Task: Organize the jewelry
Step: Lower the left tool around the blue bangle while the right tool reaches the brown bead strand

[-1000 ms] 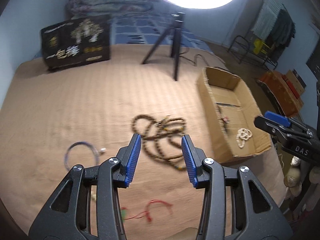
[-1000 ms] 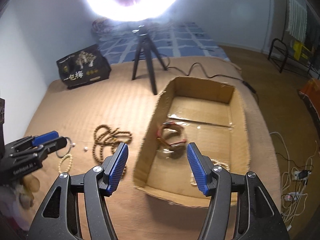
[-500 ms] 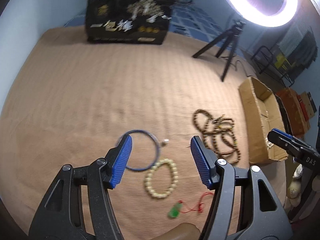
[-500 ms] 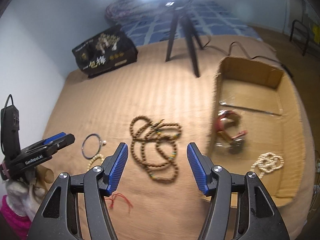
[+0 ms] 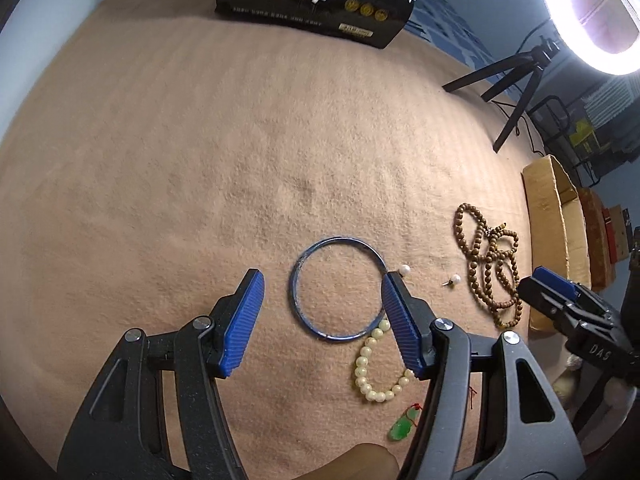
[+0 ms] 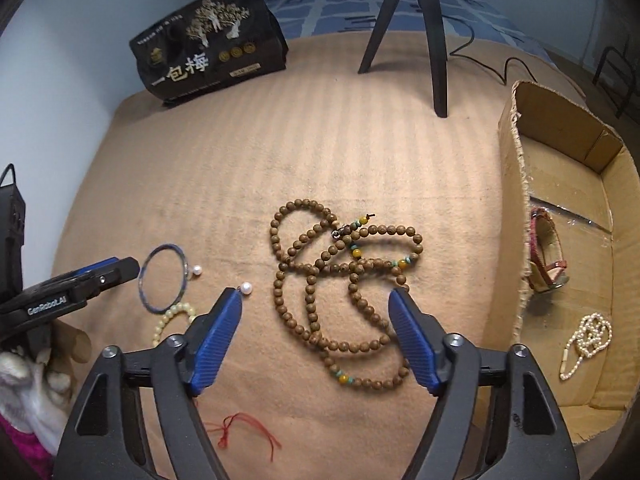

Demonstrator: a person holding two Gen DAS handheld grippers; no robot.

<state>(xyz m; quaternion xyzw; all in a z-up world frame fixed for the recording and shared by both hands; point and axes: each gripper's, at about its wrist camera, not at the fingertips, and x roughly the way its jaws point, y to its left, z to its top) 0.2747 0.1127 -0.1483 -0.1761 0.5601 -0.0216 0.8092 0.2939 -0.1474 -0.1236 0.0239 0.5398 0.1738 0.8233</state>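
I see a tan, faintly ribbed blanket (image 6: 320,128) over a bed, pale blue wall behind, tripod legs (image 6: 436,40) and a glossy black printed bag (image 6: 208,40) at the back. My left claw (image 5: 322,312) is released above the thin blue bangle (image 5: 338,286). My right claw (image 6: 316,334), jaws just widened, hangs empty over the tangled round wooden beads (image 6: 344,276). A rough cardboard box (image 6: 516,200) on the right holds a pearl strand (image 6: 588,340).
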